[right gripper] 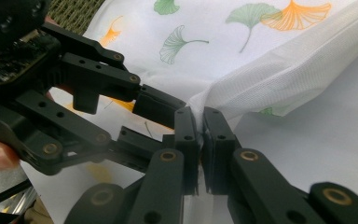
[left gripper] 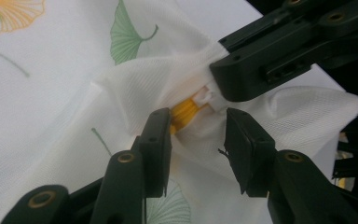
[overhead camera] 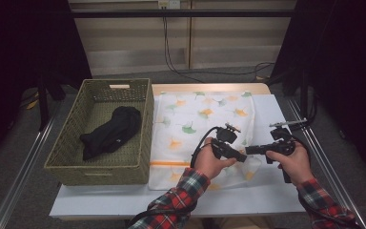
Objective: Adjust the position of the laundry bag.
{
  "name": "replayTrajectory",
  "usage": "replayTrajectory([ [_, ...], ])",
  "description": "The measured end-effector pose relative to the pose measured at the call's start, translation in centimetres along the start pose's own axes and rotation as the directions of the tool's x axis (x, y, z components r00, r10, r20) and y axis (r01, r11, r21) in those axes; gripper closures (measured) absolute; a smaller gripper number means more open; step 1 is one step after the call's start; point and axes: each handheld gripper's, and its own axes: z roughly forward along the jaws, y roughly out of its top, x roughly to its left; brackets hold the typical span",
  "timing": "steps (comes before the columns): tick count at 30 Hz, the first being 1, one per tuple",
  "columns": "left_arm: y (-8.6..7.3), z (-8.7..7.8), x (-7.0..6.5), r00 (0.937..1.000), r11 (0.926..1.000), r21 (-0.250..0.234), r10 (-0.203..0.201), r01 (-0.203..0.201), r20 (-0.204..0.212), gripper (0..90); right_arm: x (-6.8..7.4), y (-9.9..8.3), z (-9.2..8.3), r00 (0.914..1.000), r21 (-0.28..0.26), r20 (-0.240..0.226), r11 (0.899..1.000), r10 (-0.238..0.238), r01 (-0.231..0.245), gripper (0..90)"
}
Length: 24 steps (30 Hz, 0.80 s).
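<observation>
A white cloth (overhead camera: 195,119) printed with green and orange ginkgo leaves lies spread on the table. At its front right corner both grippers meet. My right gripper (overhead camera: 249,150) comes in from the right and is shut on a raised fold of the cloth (right gripper: 261,88), its jaws (right gripper: 200,123) pressed together on the fabric edge. My left gripper (overhead camera: 243,155) faces it. In the left gripper view its jaws (left gripper: 198,135) stand apart around a bunched bit of cloth (left gripper: 51,84) with an orange stripe (left gripper: 185,113), just below the right gripper's tip (left gripper: 216,86).
A woven green basket (overhead camera: 71,143) stands at the table's left, touching the cloth's left edge, with a black garment (overhead camera: 112,131) inside. The white tabletop (overhead camera: 124,198) shows in front of the basket. Metal rails run along both sides.
</observation>
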Motion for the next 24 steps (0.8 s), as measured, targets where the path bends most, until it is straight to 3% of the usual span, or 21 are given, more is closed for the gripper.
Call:
replayTrajectory([
  [5,0.0,-0.3,0.4,0.9998,1.0,-0.008,0.005,-0.005,-0.02,53.3,-0.1,-0.1,-0.1,0.9999,-0.009,-0.008,1.0,0.007,-0.007,86.5],
  [8,0.0,-0.4,0.6,0.9996,0.9995,-0.024,-0.023,0.023,-0.015,55.6,-0.1,-0.1,-0.1,0.9999,-0.018,-0.013,1.0,0.009,-0.009,86.5],
  [11,-0.1,-0.5,0.6,0.9997,0.9997,-0.016,-0.016,0.016,-0.019,56.3,-0.1,0.0,-0.3,0.9999,-0.02,-0.006,1.0,0.01,-0.01,86.5],
  [14,-0.1,-1.0,0.8,0.9978,0.9999,-0.014,0.005,-0.006,-0.065,60.0,-0.2,-0.1,-0.2,0.9998,-0.015,-0.015,1.0,0.014,-0.014,86.5],
  [16,-0.1,-1.1,1.0,0.9988,0.9994,-0.018,-0.029,0.028,-0.04,60.2,-0.3,-0.1,-0.3,0.9999,-0.018,-0.009,1.0,0.014,-0.014,86.5],
  [21,0.1,-1.2,0.4,0.9999,0.9999,-0.015,-0.008,0.008,-0.014,54.3,-0.3,-0.1,-0.3,0.9999,-0.02,-0.009,1.0,0.013,-0.013,86.5],
  [24,0.3,-1.1,0.1,0.9998,0.9998,-0.022,-0.004,0.003,-0.022,49.2,-0.3,-0.1,-0.2,0.9999,-0.02,-0.006,1.0,0.015,-0.015,86.5],
])
